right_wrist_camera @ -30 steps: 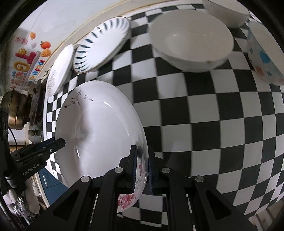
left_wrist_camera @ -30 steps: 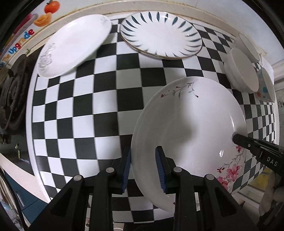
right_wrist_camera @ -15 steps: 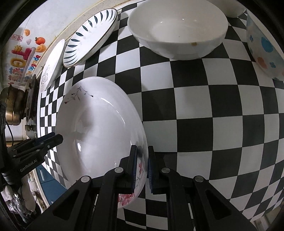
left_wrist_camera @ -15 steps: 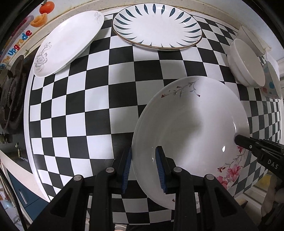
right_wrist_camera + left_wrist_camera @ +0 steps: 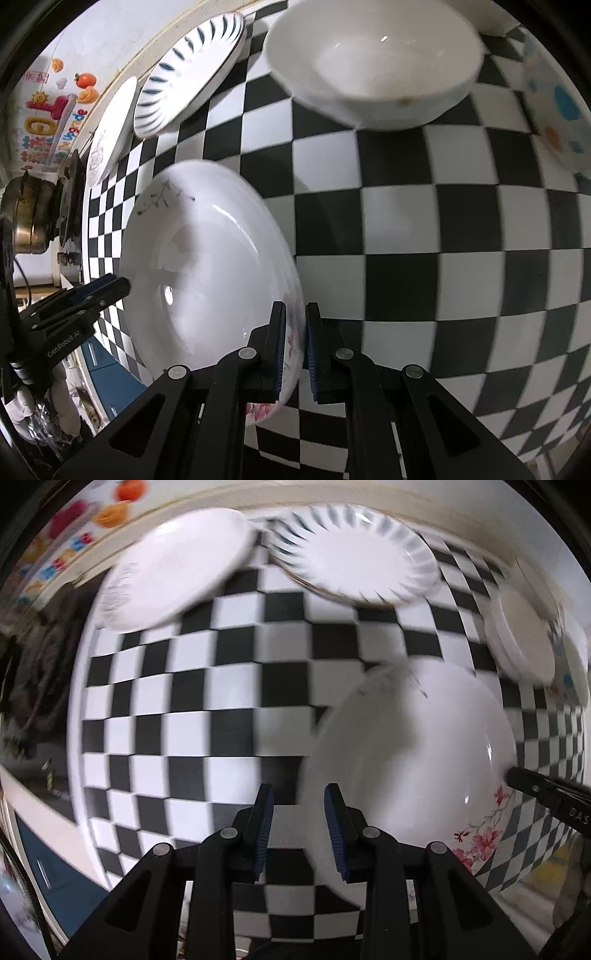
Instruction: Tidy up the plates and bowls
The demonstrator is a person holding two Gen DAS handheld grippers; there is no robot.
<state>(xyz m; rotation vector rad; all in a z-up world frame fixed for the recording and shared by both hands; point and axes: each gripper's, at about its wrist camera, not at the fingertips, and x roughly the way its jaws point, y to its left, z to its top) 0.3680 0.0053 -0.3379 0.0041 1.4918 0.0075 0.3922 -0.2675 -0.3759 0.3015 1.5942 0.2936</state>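
A white plate with pink flowers [image 5: 413, 753] is held above the checkered table. My right gripper [image 5: 294, 343] is shut on its rim; the plate [image 5: 207, 266] fills the lower left of the right wrist view. My left gripper [image 5: 297, 823] is open, its jaws straddling the plate's opposite rim without pinching it. A blue-leaf patterned plate [image 5: 354, 554] and a plain white plate with a grey flower [image 5: 173, 565] lie at the table's far side. A white bowl [image 5: 373, 59] stands ahead of my right gripper.
A spotted bowl [image 5: 557, 107] sits at the right edge, and more white bowls [image 5: 517, 635] stand at the table's right. A stove with a metal pot [image 5: 26, 218] lies left of the table [image 5: 443, 229]. The wall runs behind the plates.
Both grippers have carried the flowered plate toward the far side of the table; the white bowl and far plates look closer. The left view is motion-blurred. The left jaws stay apart.
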